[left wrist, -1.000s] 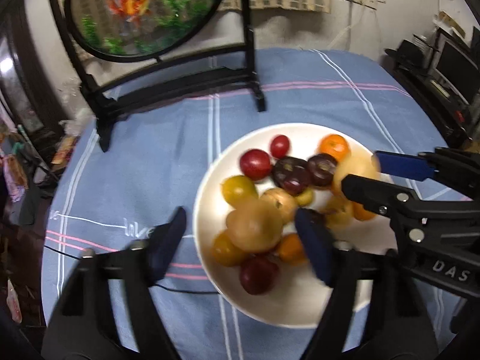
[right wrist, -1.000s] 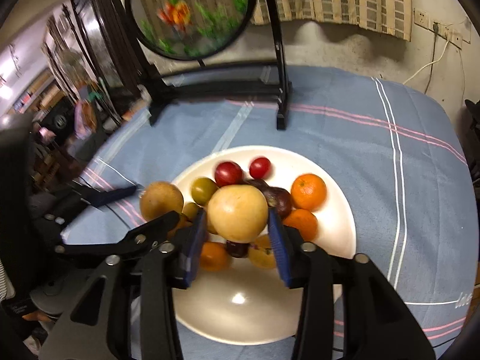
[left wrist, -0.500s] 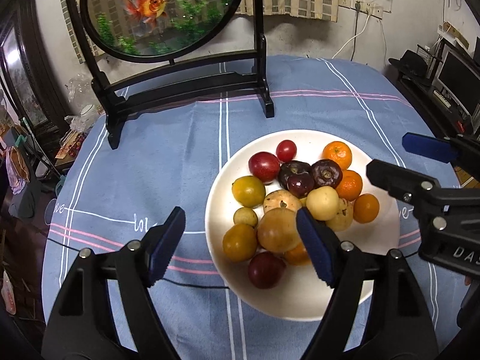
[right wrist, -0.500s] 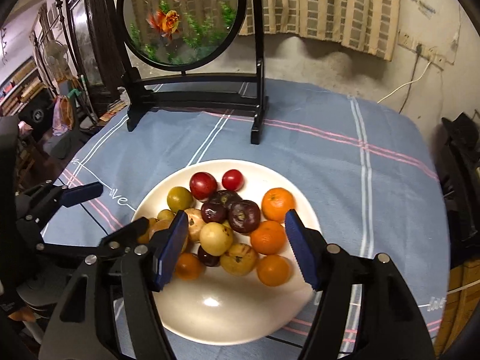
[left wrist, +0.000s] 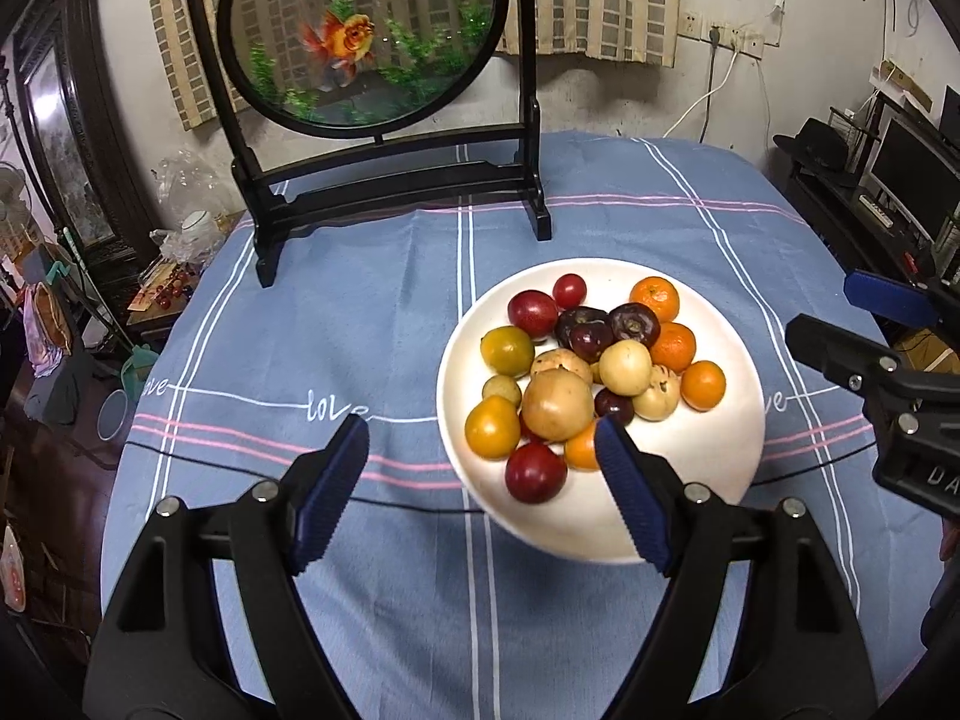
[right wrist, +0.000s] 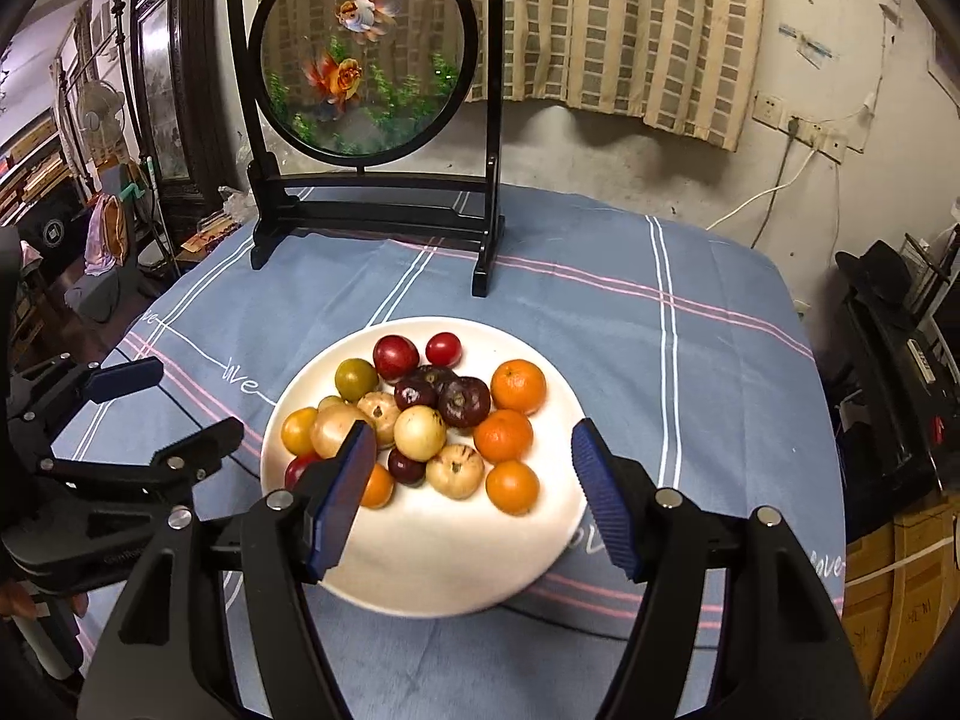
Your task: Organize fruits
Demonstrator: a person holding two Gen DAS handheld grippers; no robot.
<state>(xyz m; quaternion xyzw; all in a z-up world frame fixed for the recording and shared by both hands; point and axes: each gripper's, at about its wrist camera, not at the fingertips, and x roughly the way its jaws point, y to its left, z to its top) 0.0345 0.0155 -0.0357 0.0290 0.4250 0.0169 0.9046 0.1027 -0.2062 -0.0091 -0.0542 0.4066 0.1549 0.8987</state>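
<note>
Fruits, assorted, heaped on a round white ceramic plate (left wrist: 714, 480) (right wrist: 444, 564) that rests on a blue cloth-covered table with white and pink stripes (left wrist: 360, 312) (right wrist: 690, 360).

Contents of heap: three orange mandarins (right wrist: 503, 435) on the right side; two dark purple round fruits (right wrist: 463, 401) near the middle; a pale yellow round fruit (left wrist: 625, 366) (right wrist: 419, 432) lying on top of the others; a large tan round fruit (left wrist: 557, 405) on the left side of the heap; a red plum (left wrist: 535, 473) at the near edge; a small red tomato (left wrist: 569, 290) (right wrist: 443, 348) at the far edge. Several lower pieces are partly hidden and hard to identify.

Left gripper (left wrist: 480, 474): blue-padded fingers spread wide, holding nothing, hanging over the plate's left rim and the cloth.

Right gripper (right wrist: 474, 480): blue-padded fingers likewise spread wide, empty, above the near half of the plate, clear of the fruit.

Background item: black-framed round goldfish panel on a wooden stand (left wrist: 360, 36) (right wrist: 360, 66), upright at the far side of the table, well apart from the plate.
</note>
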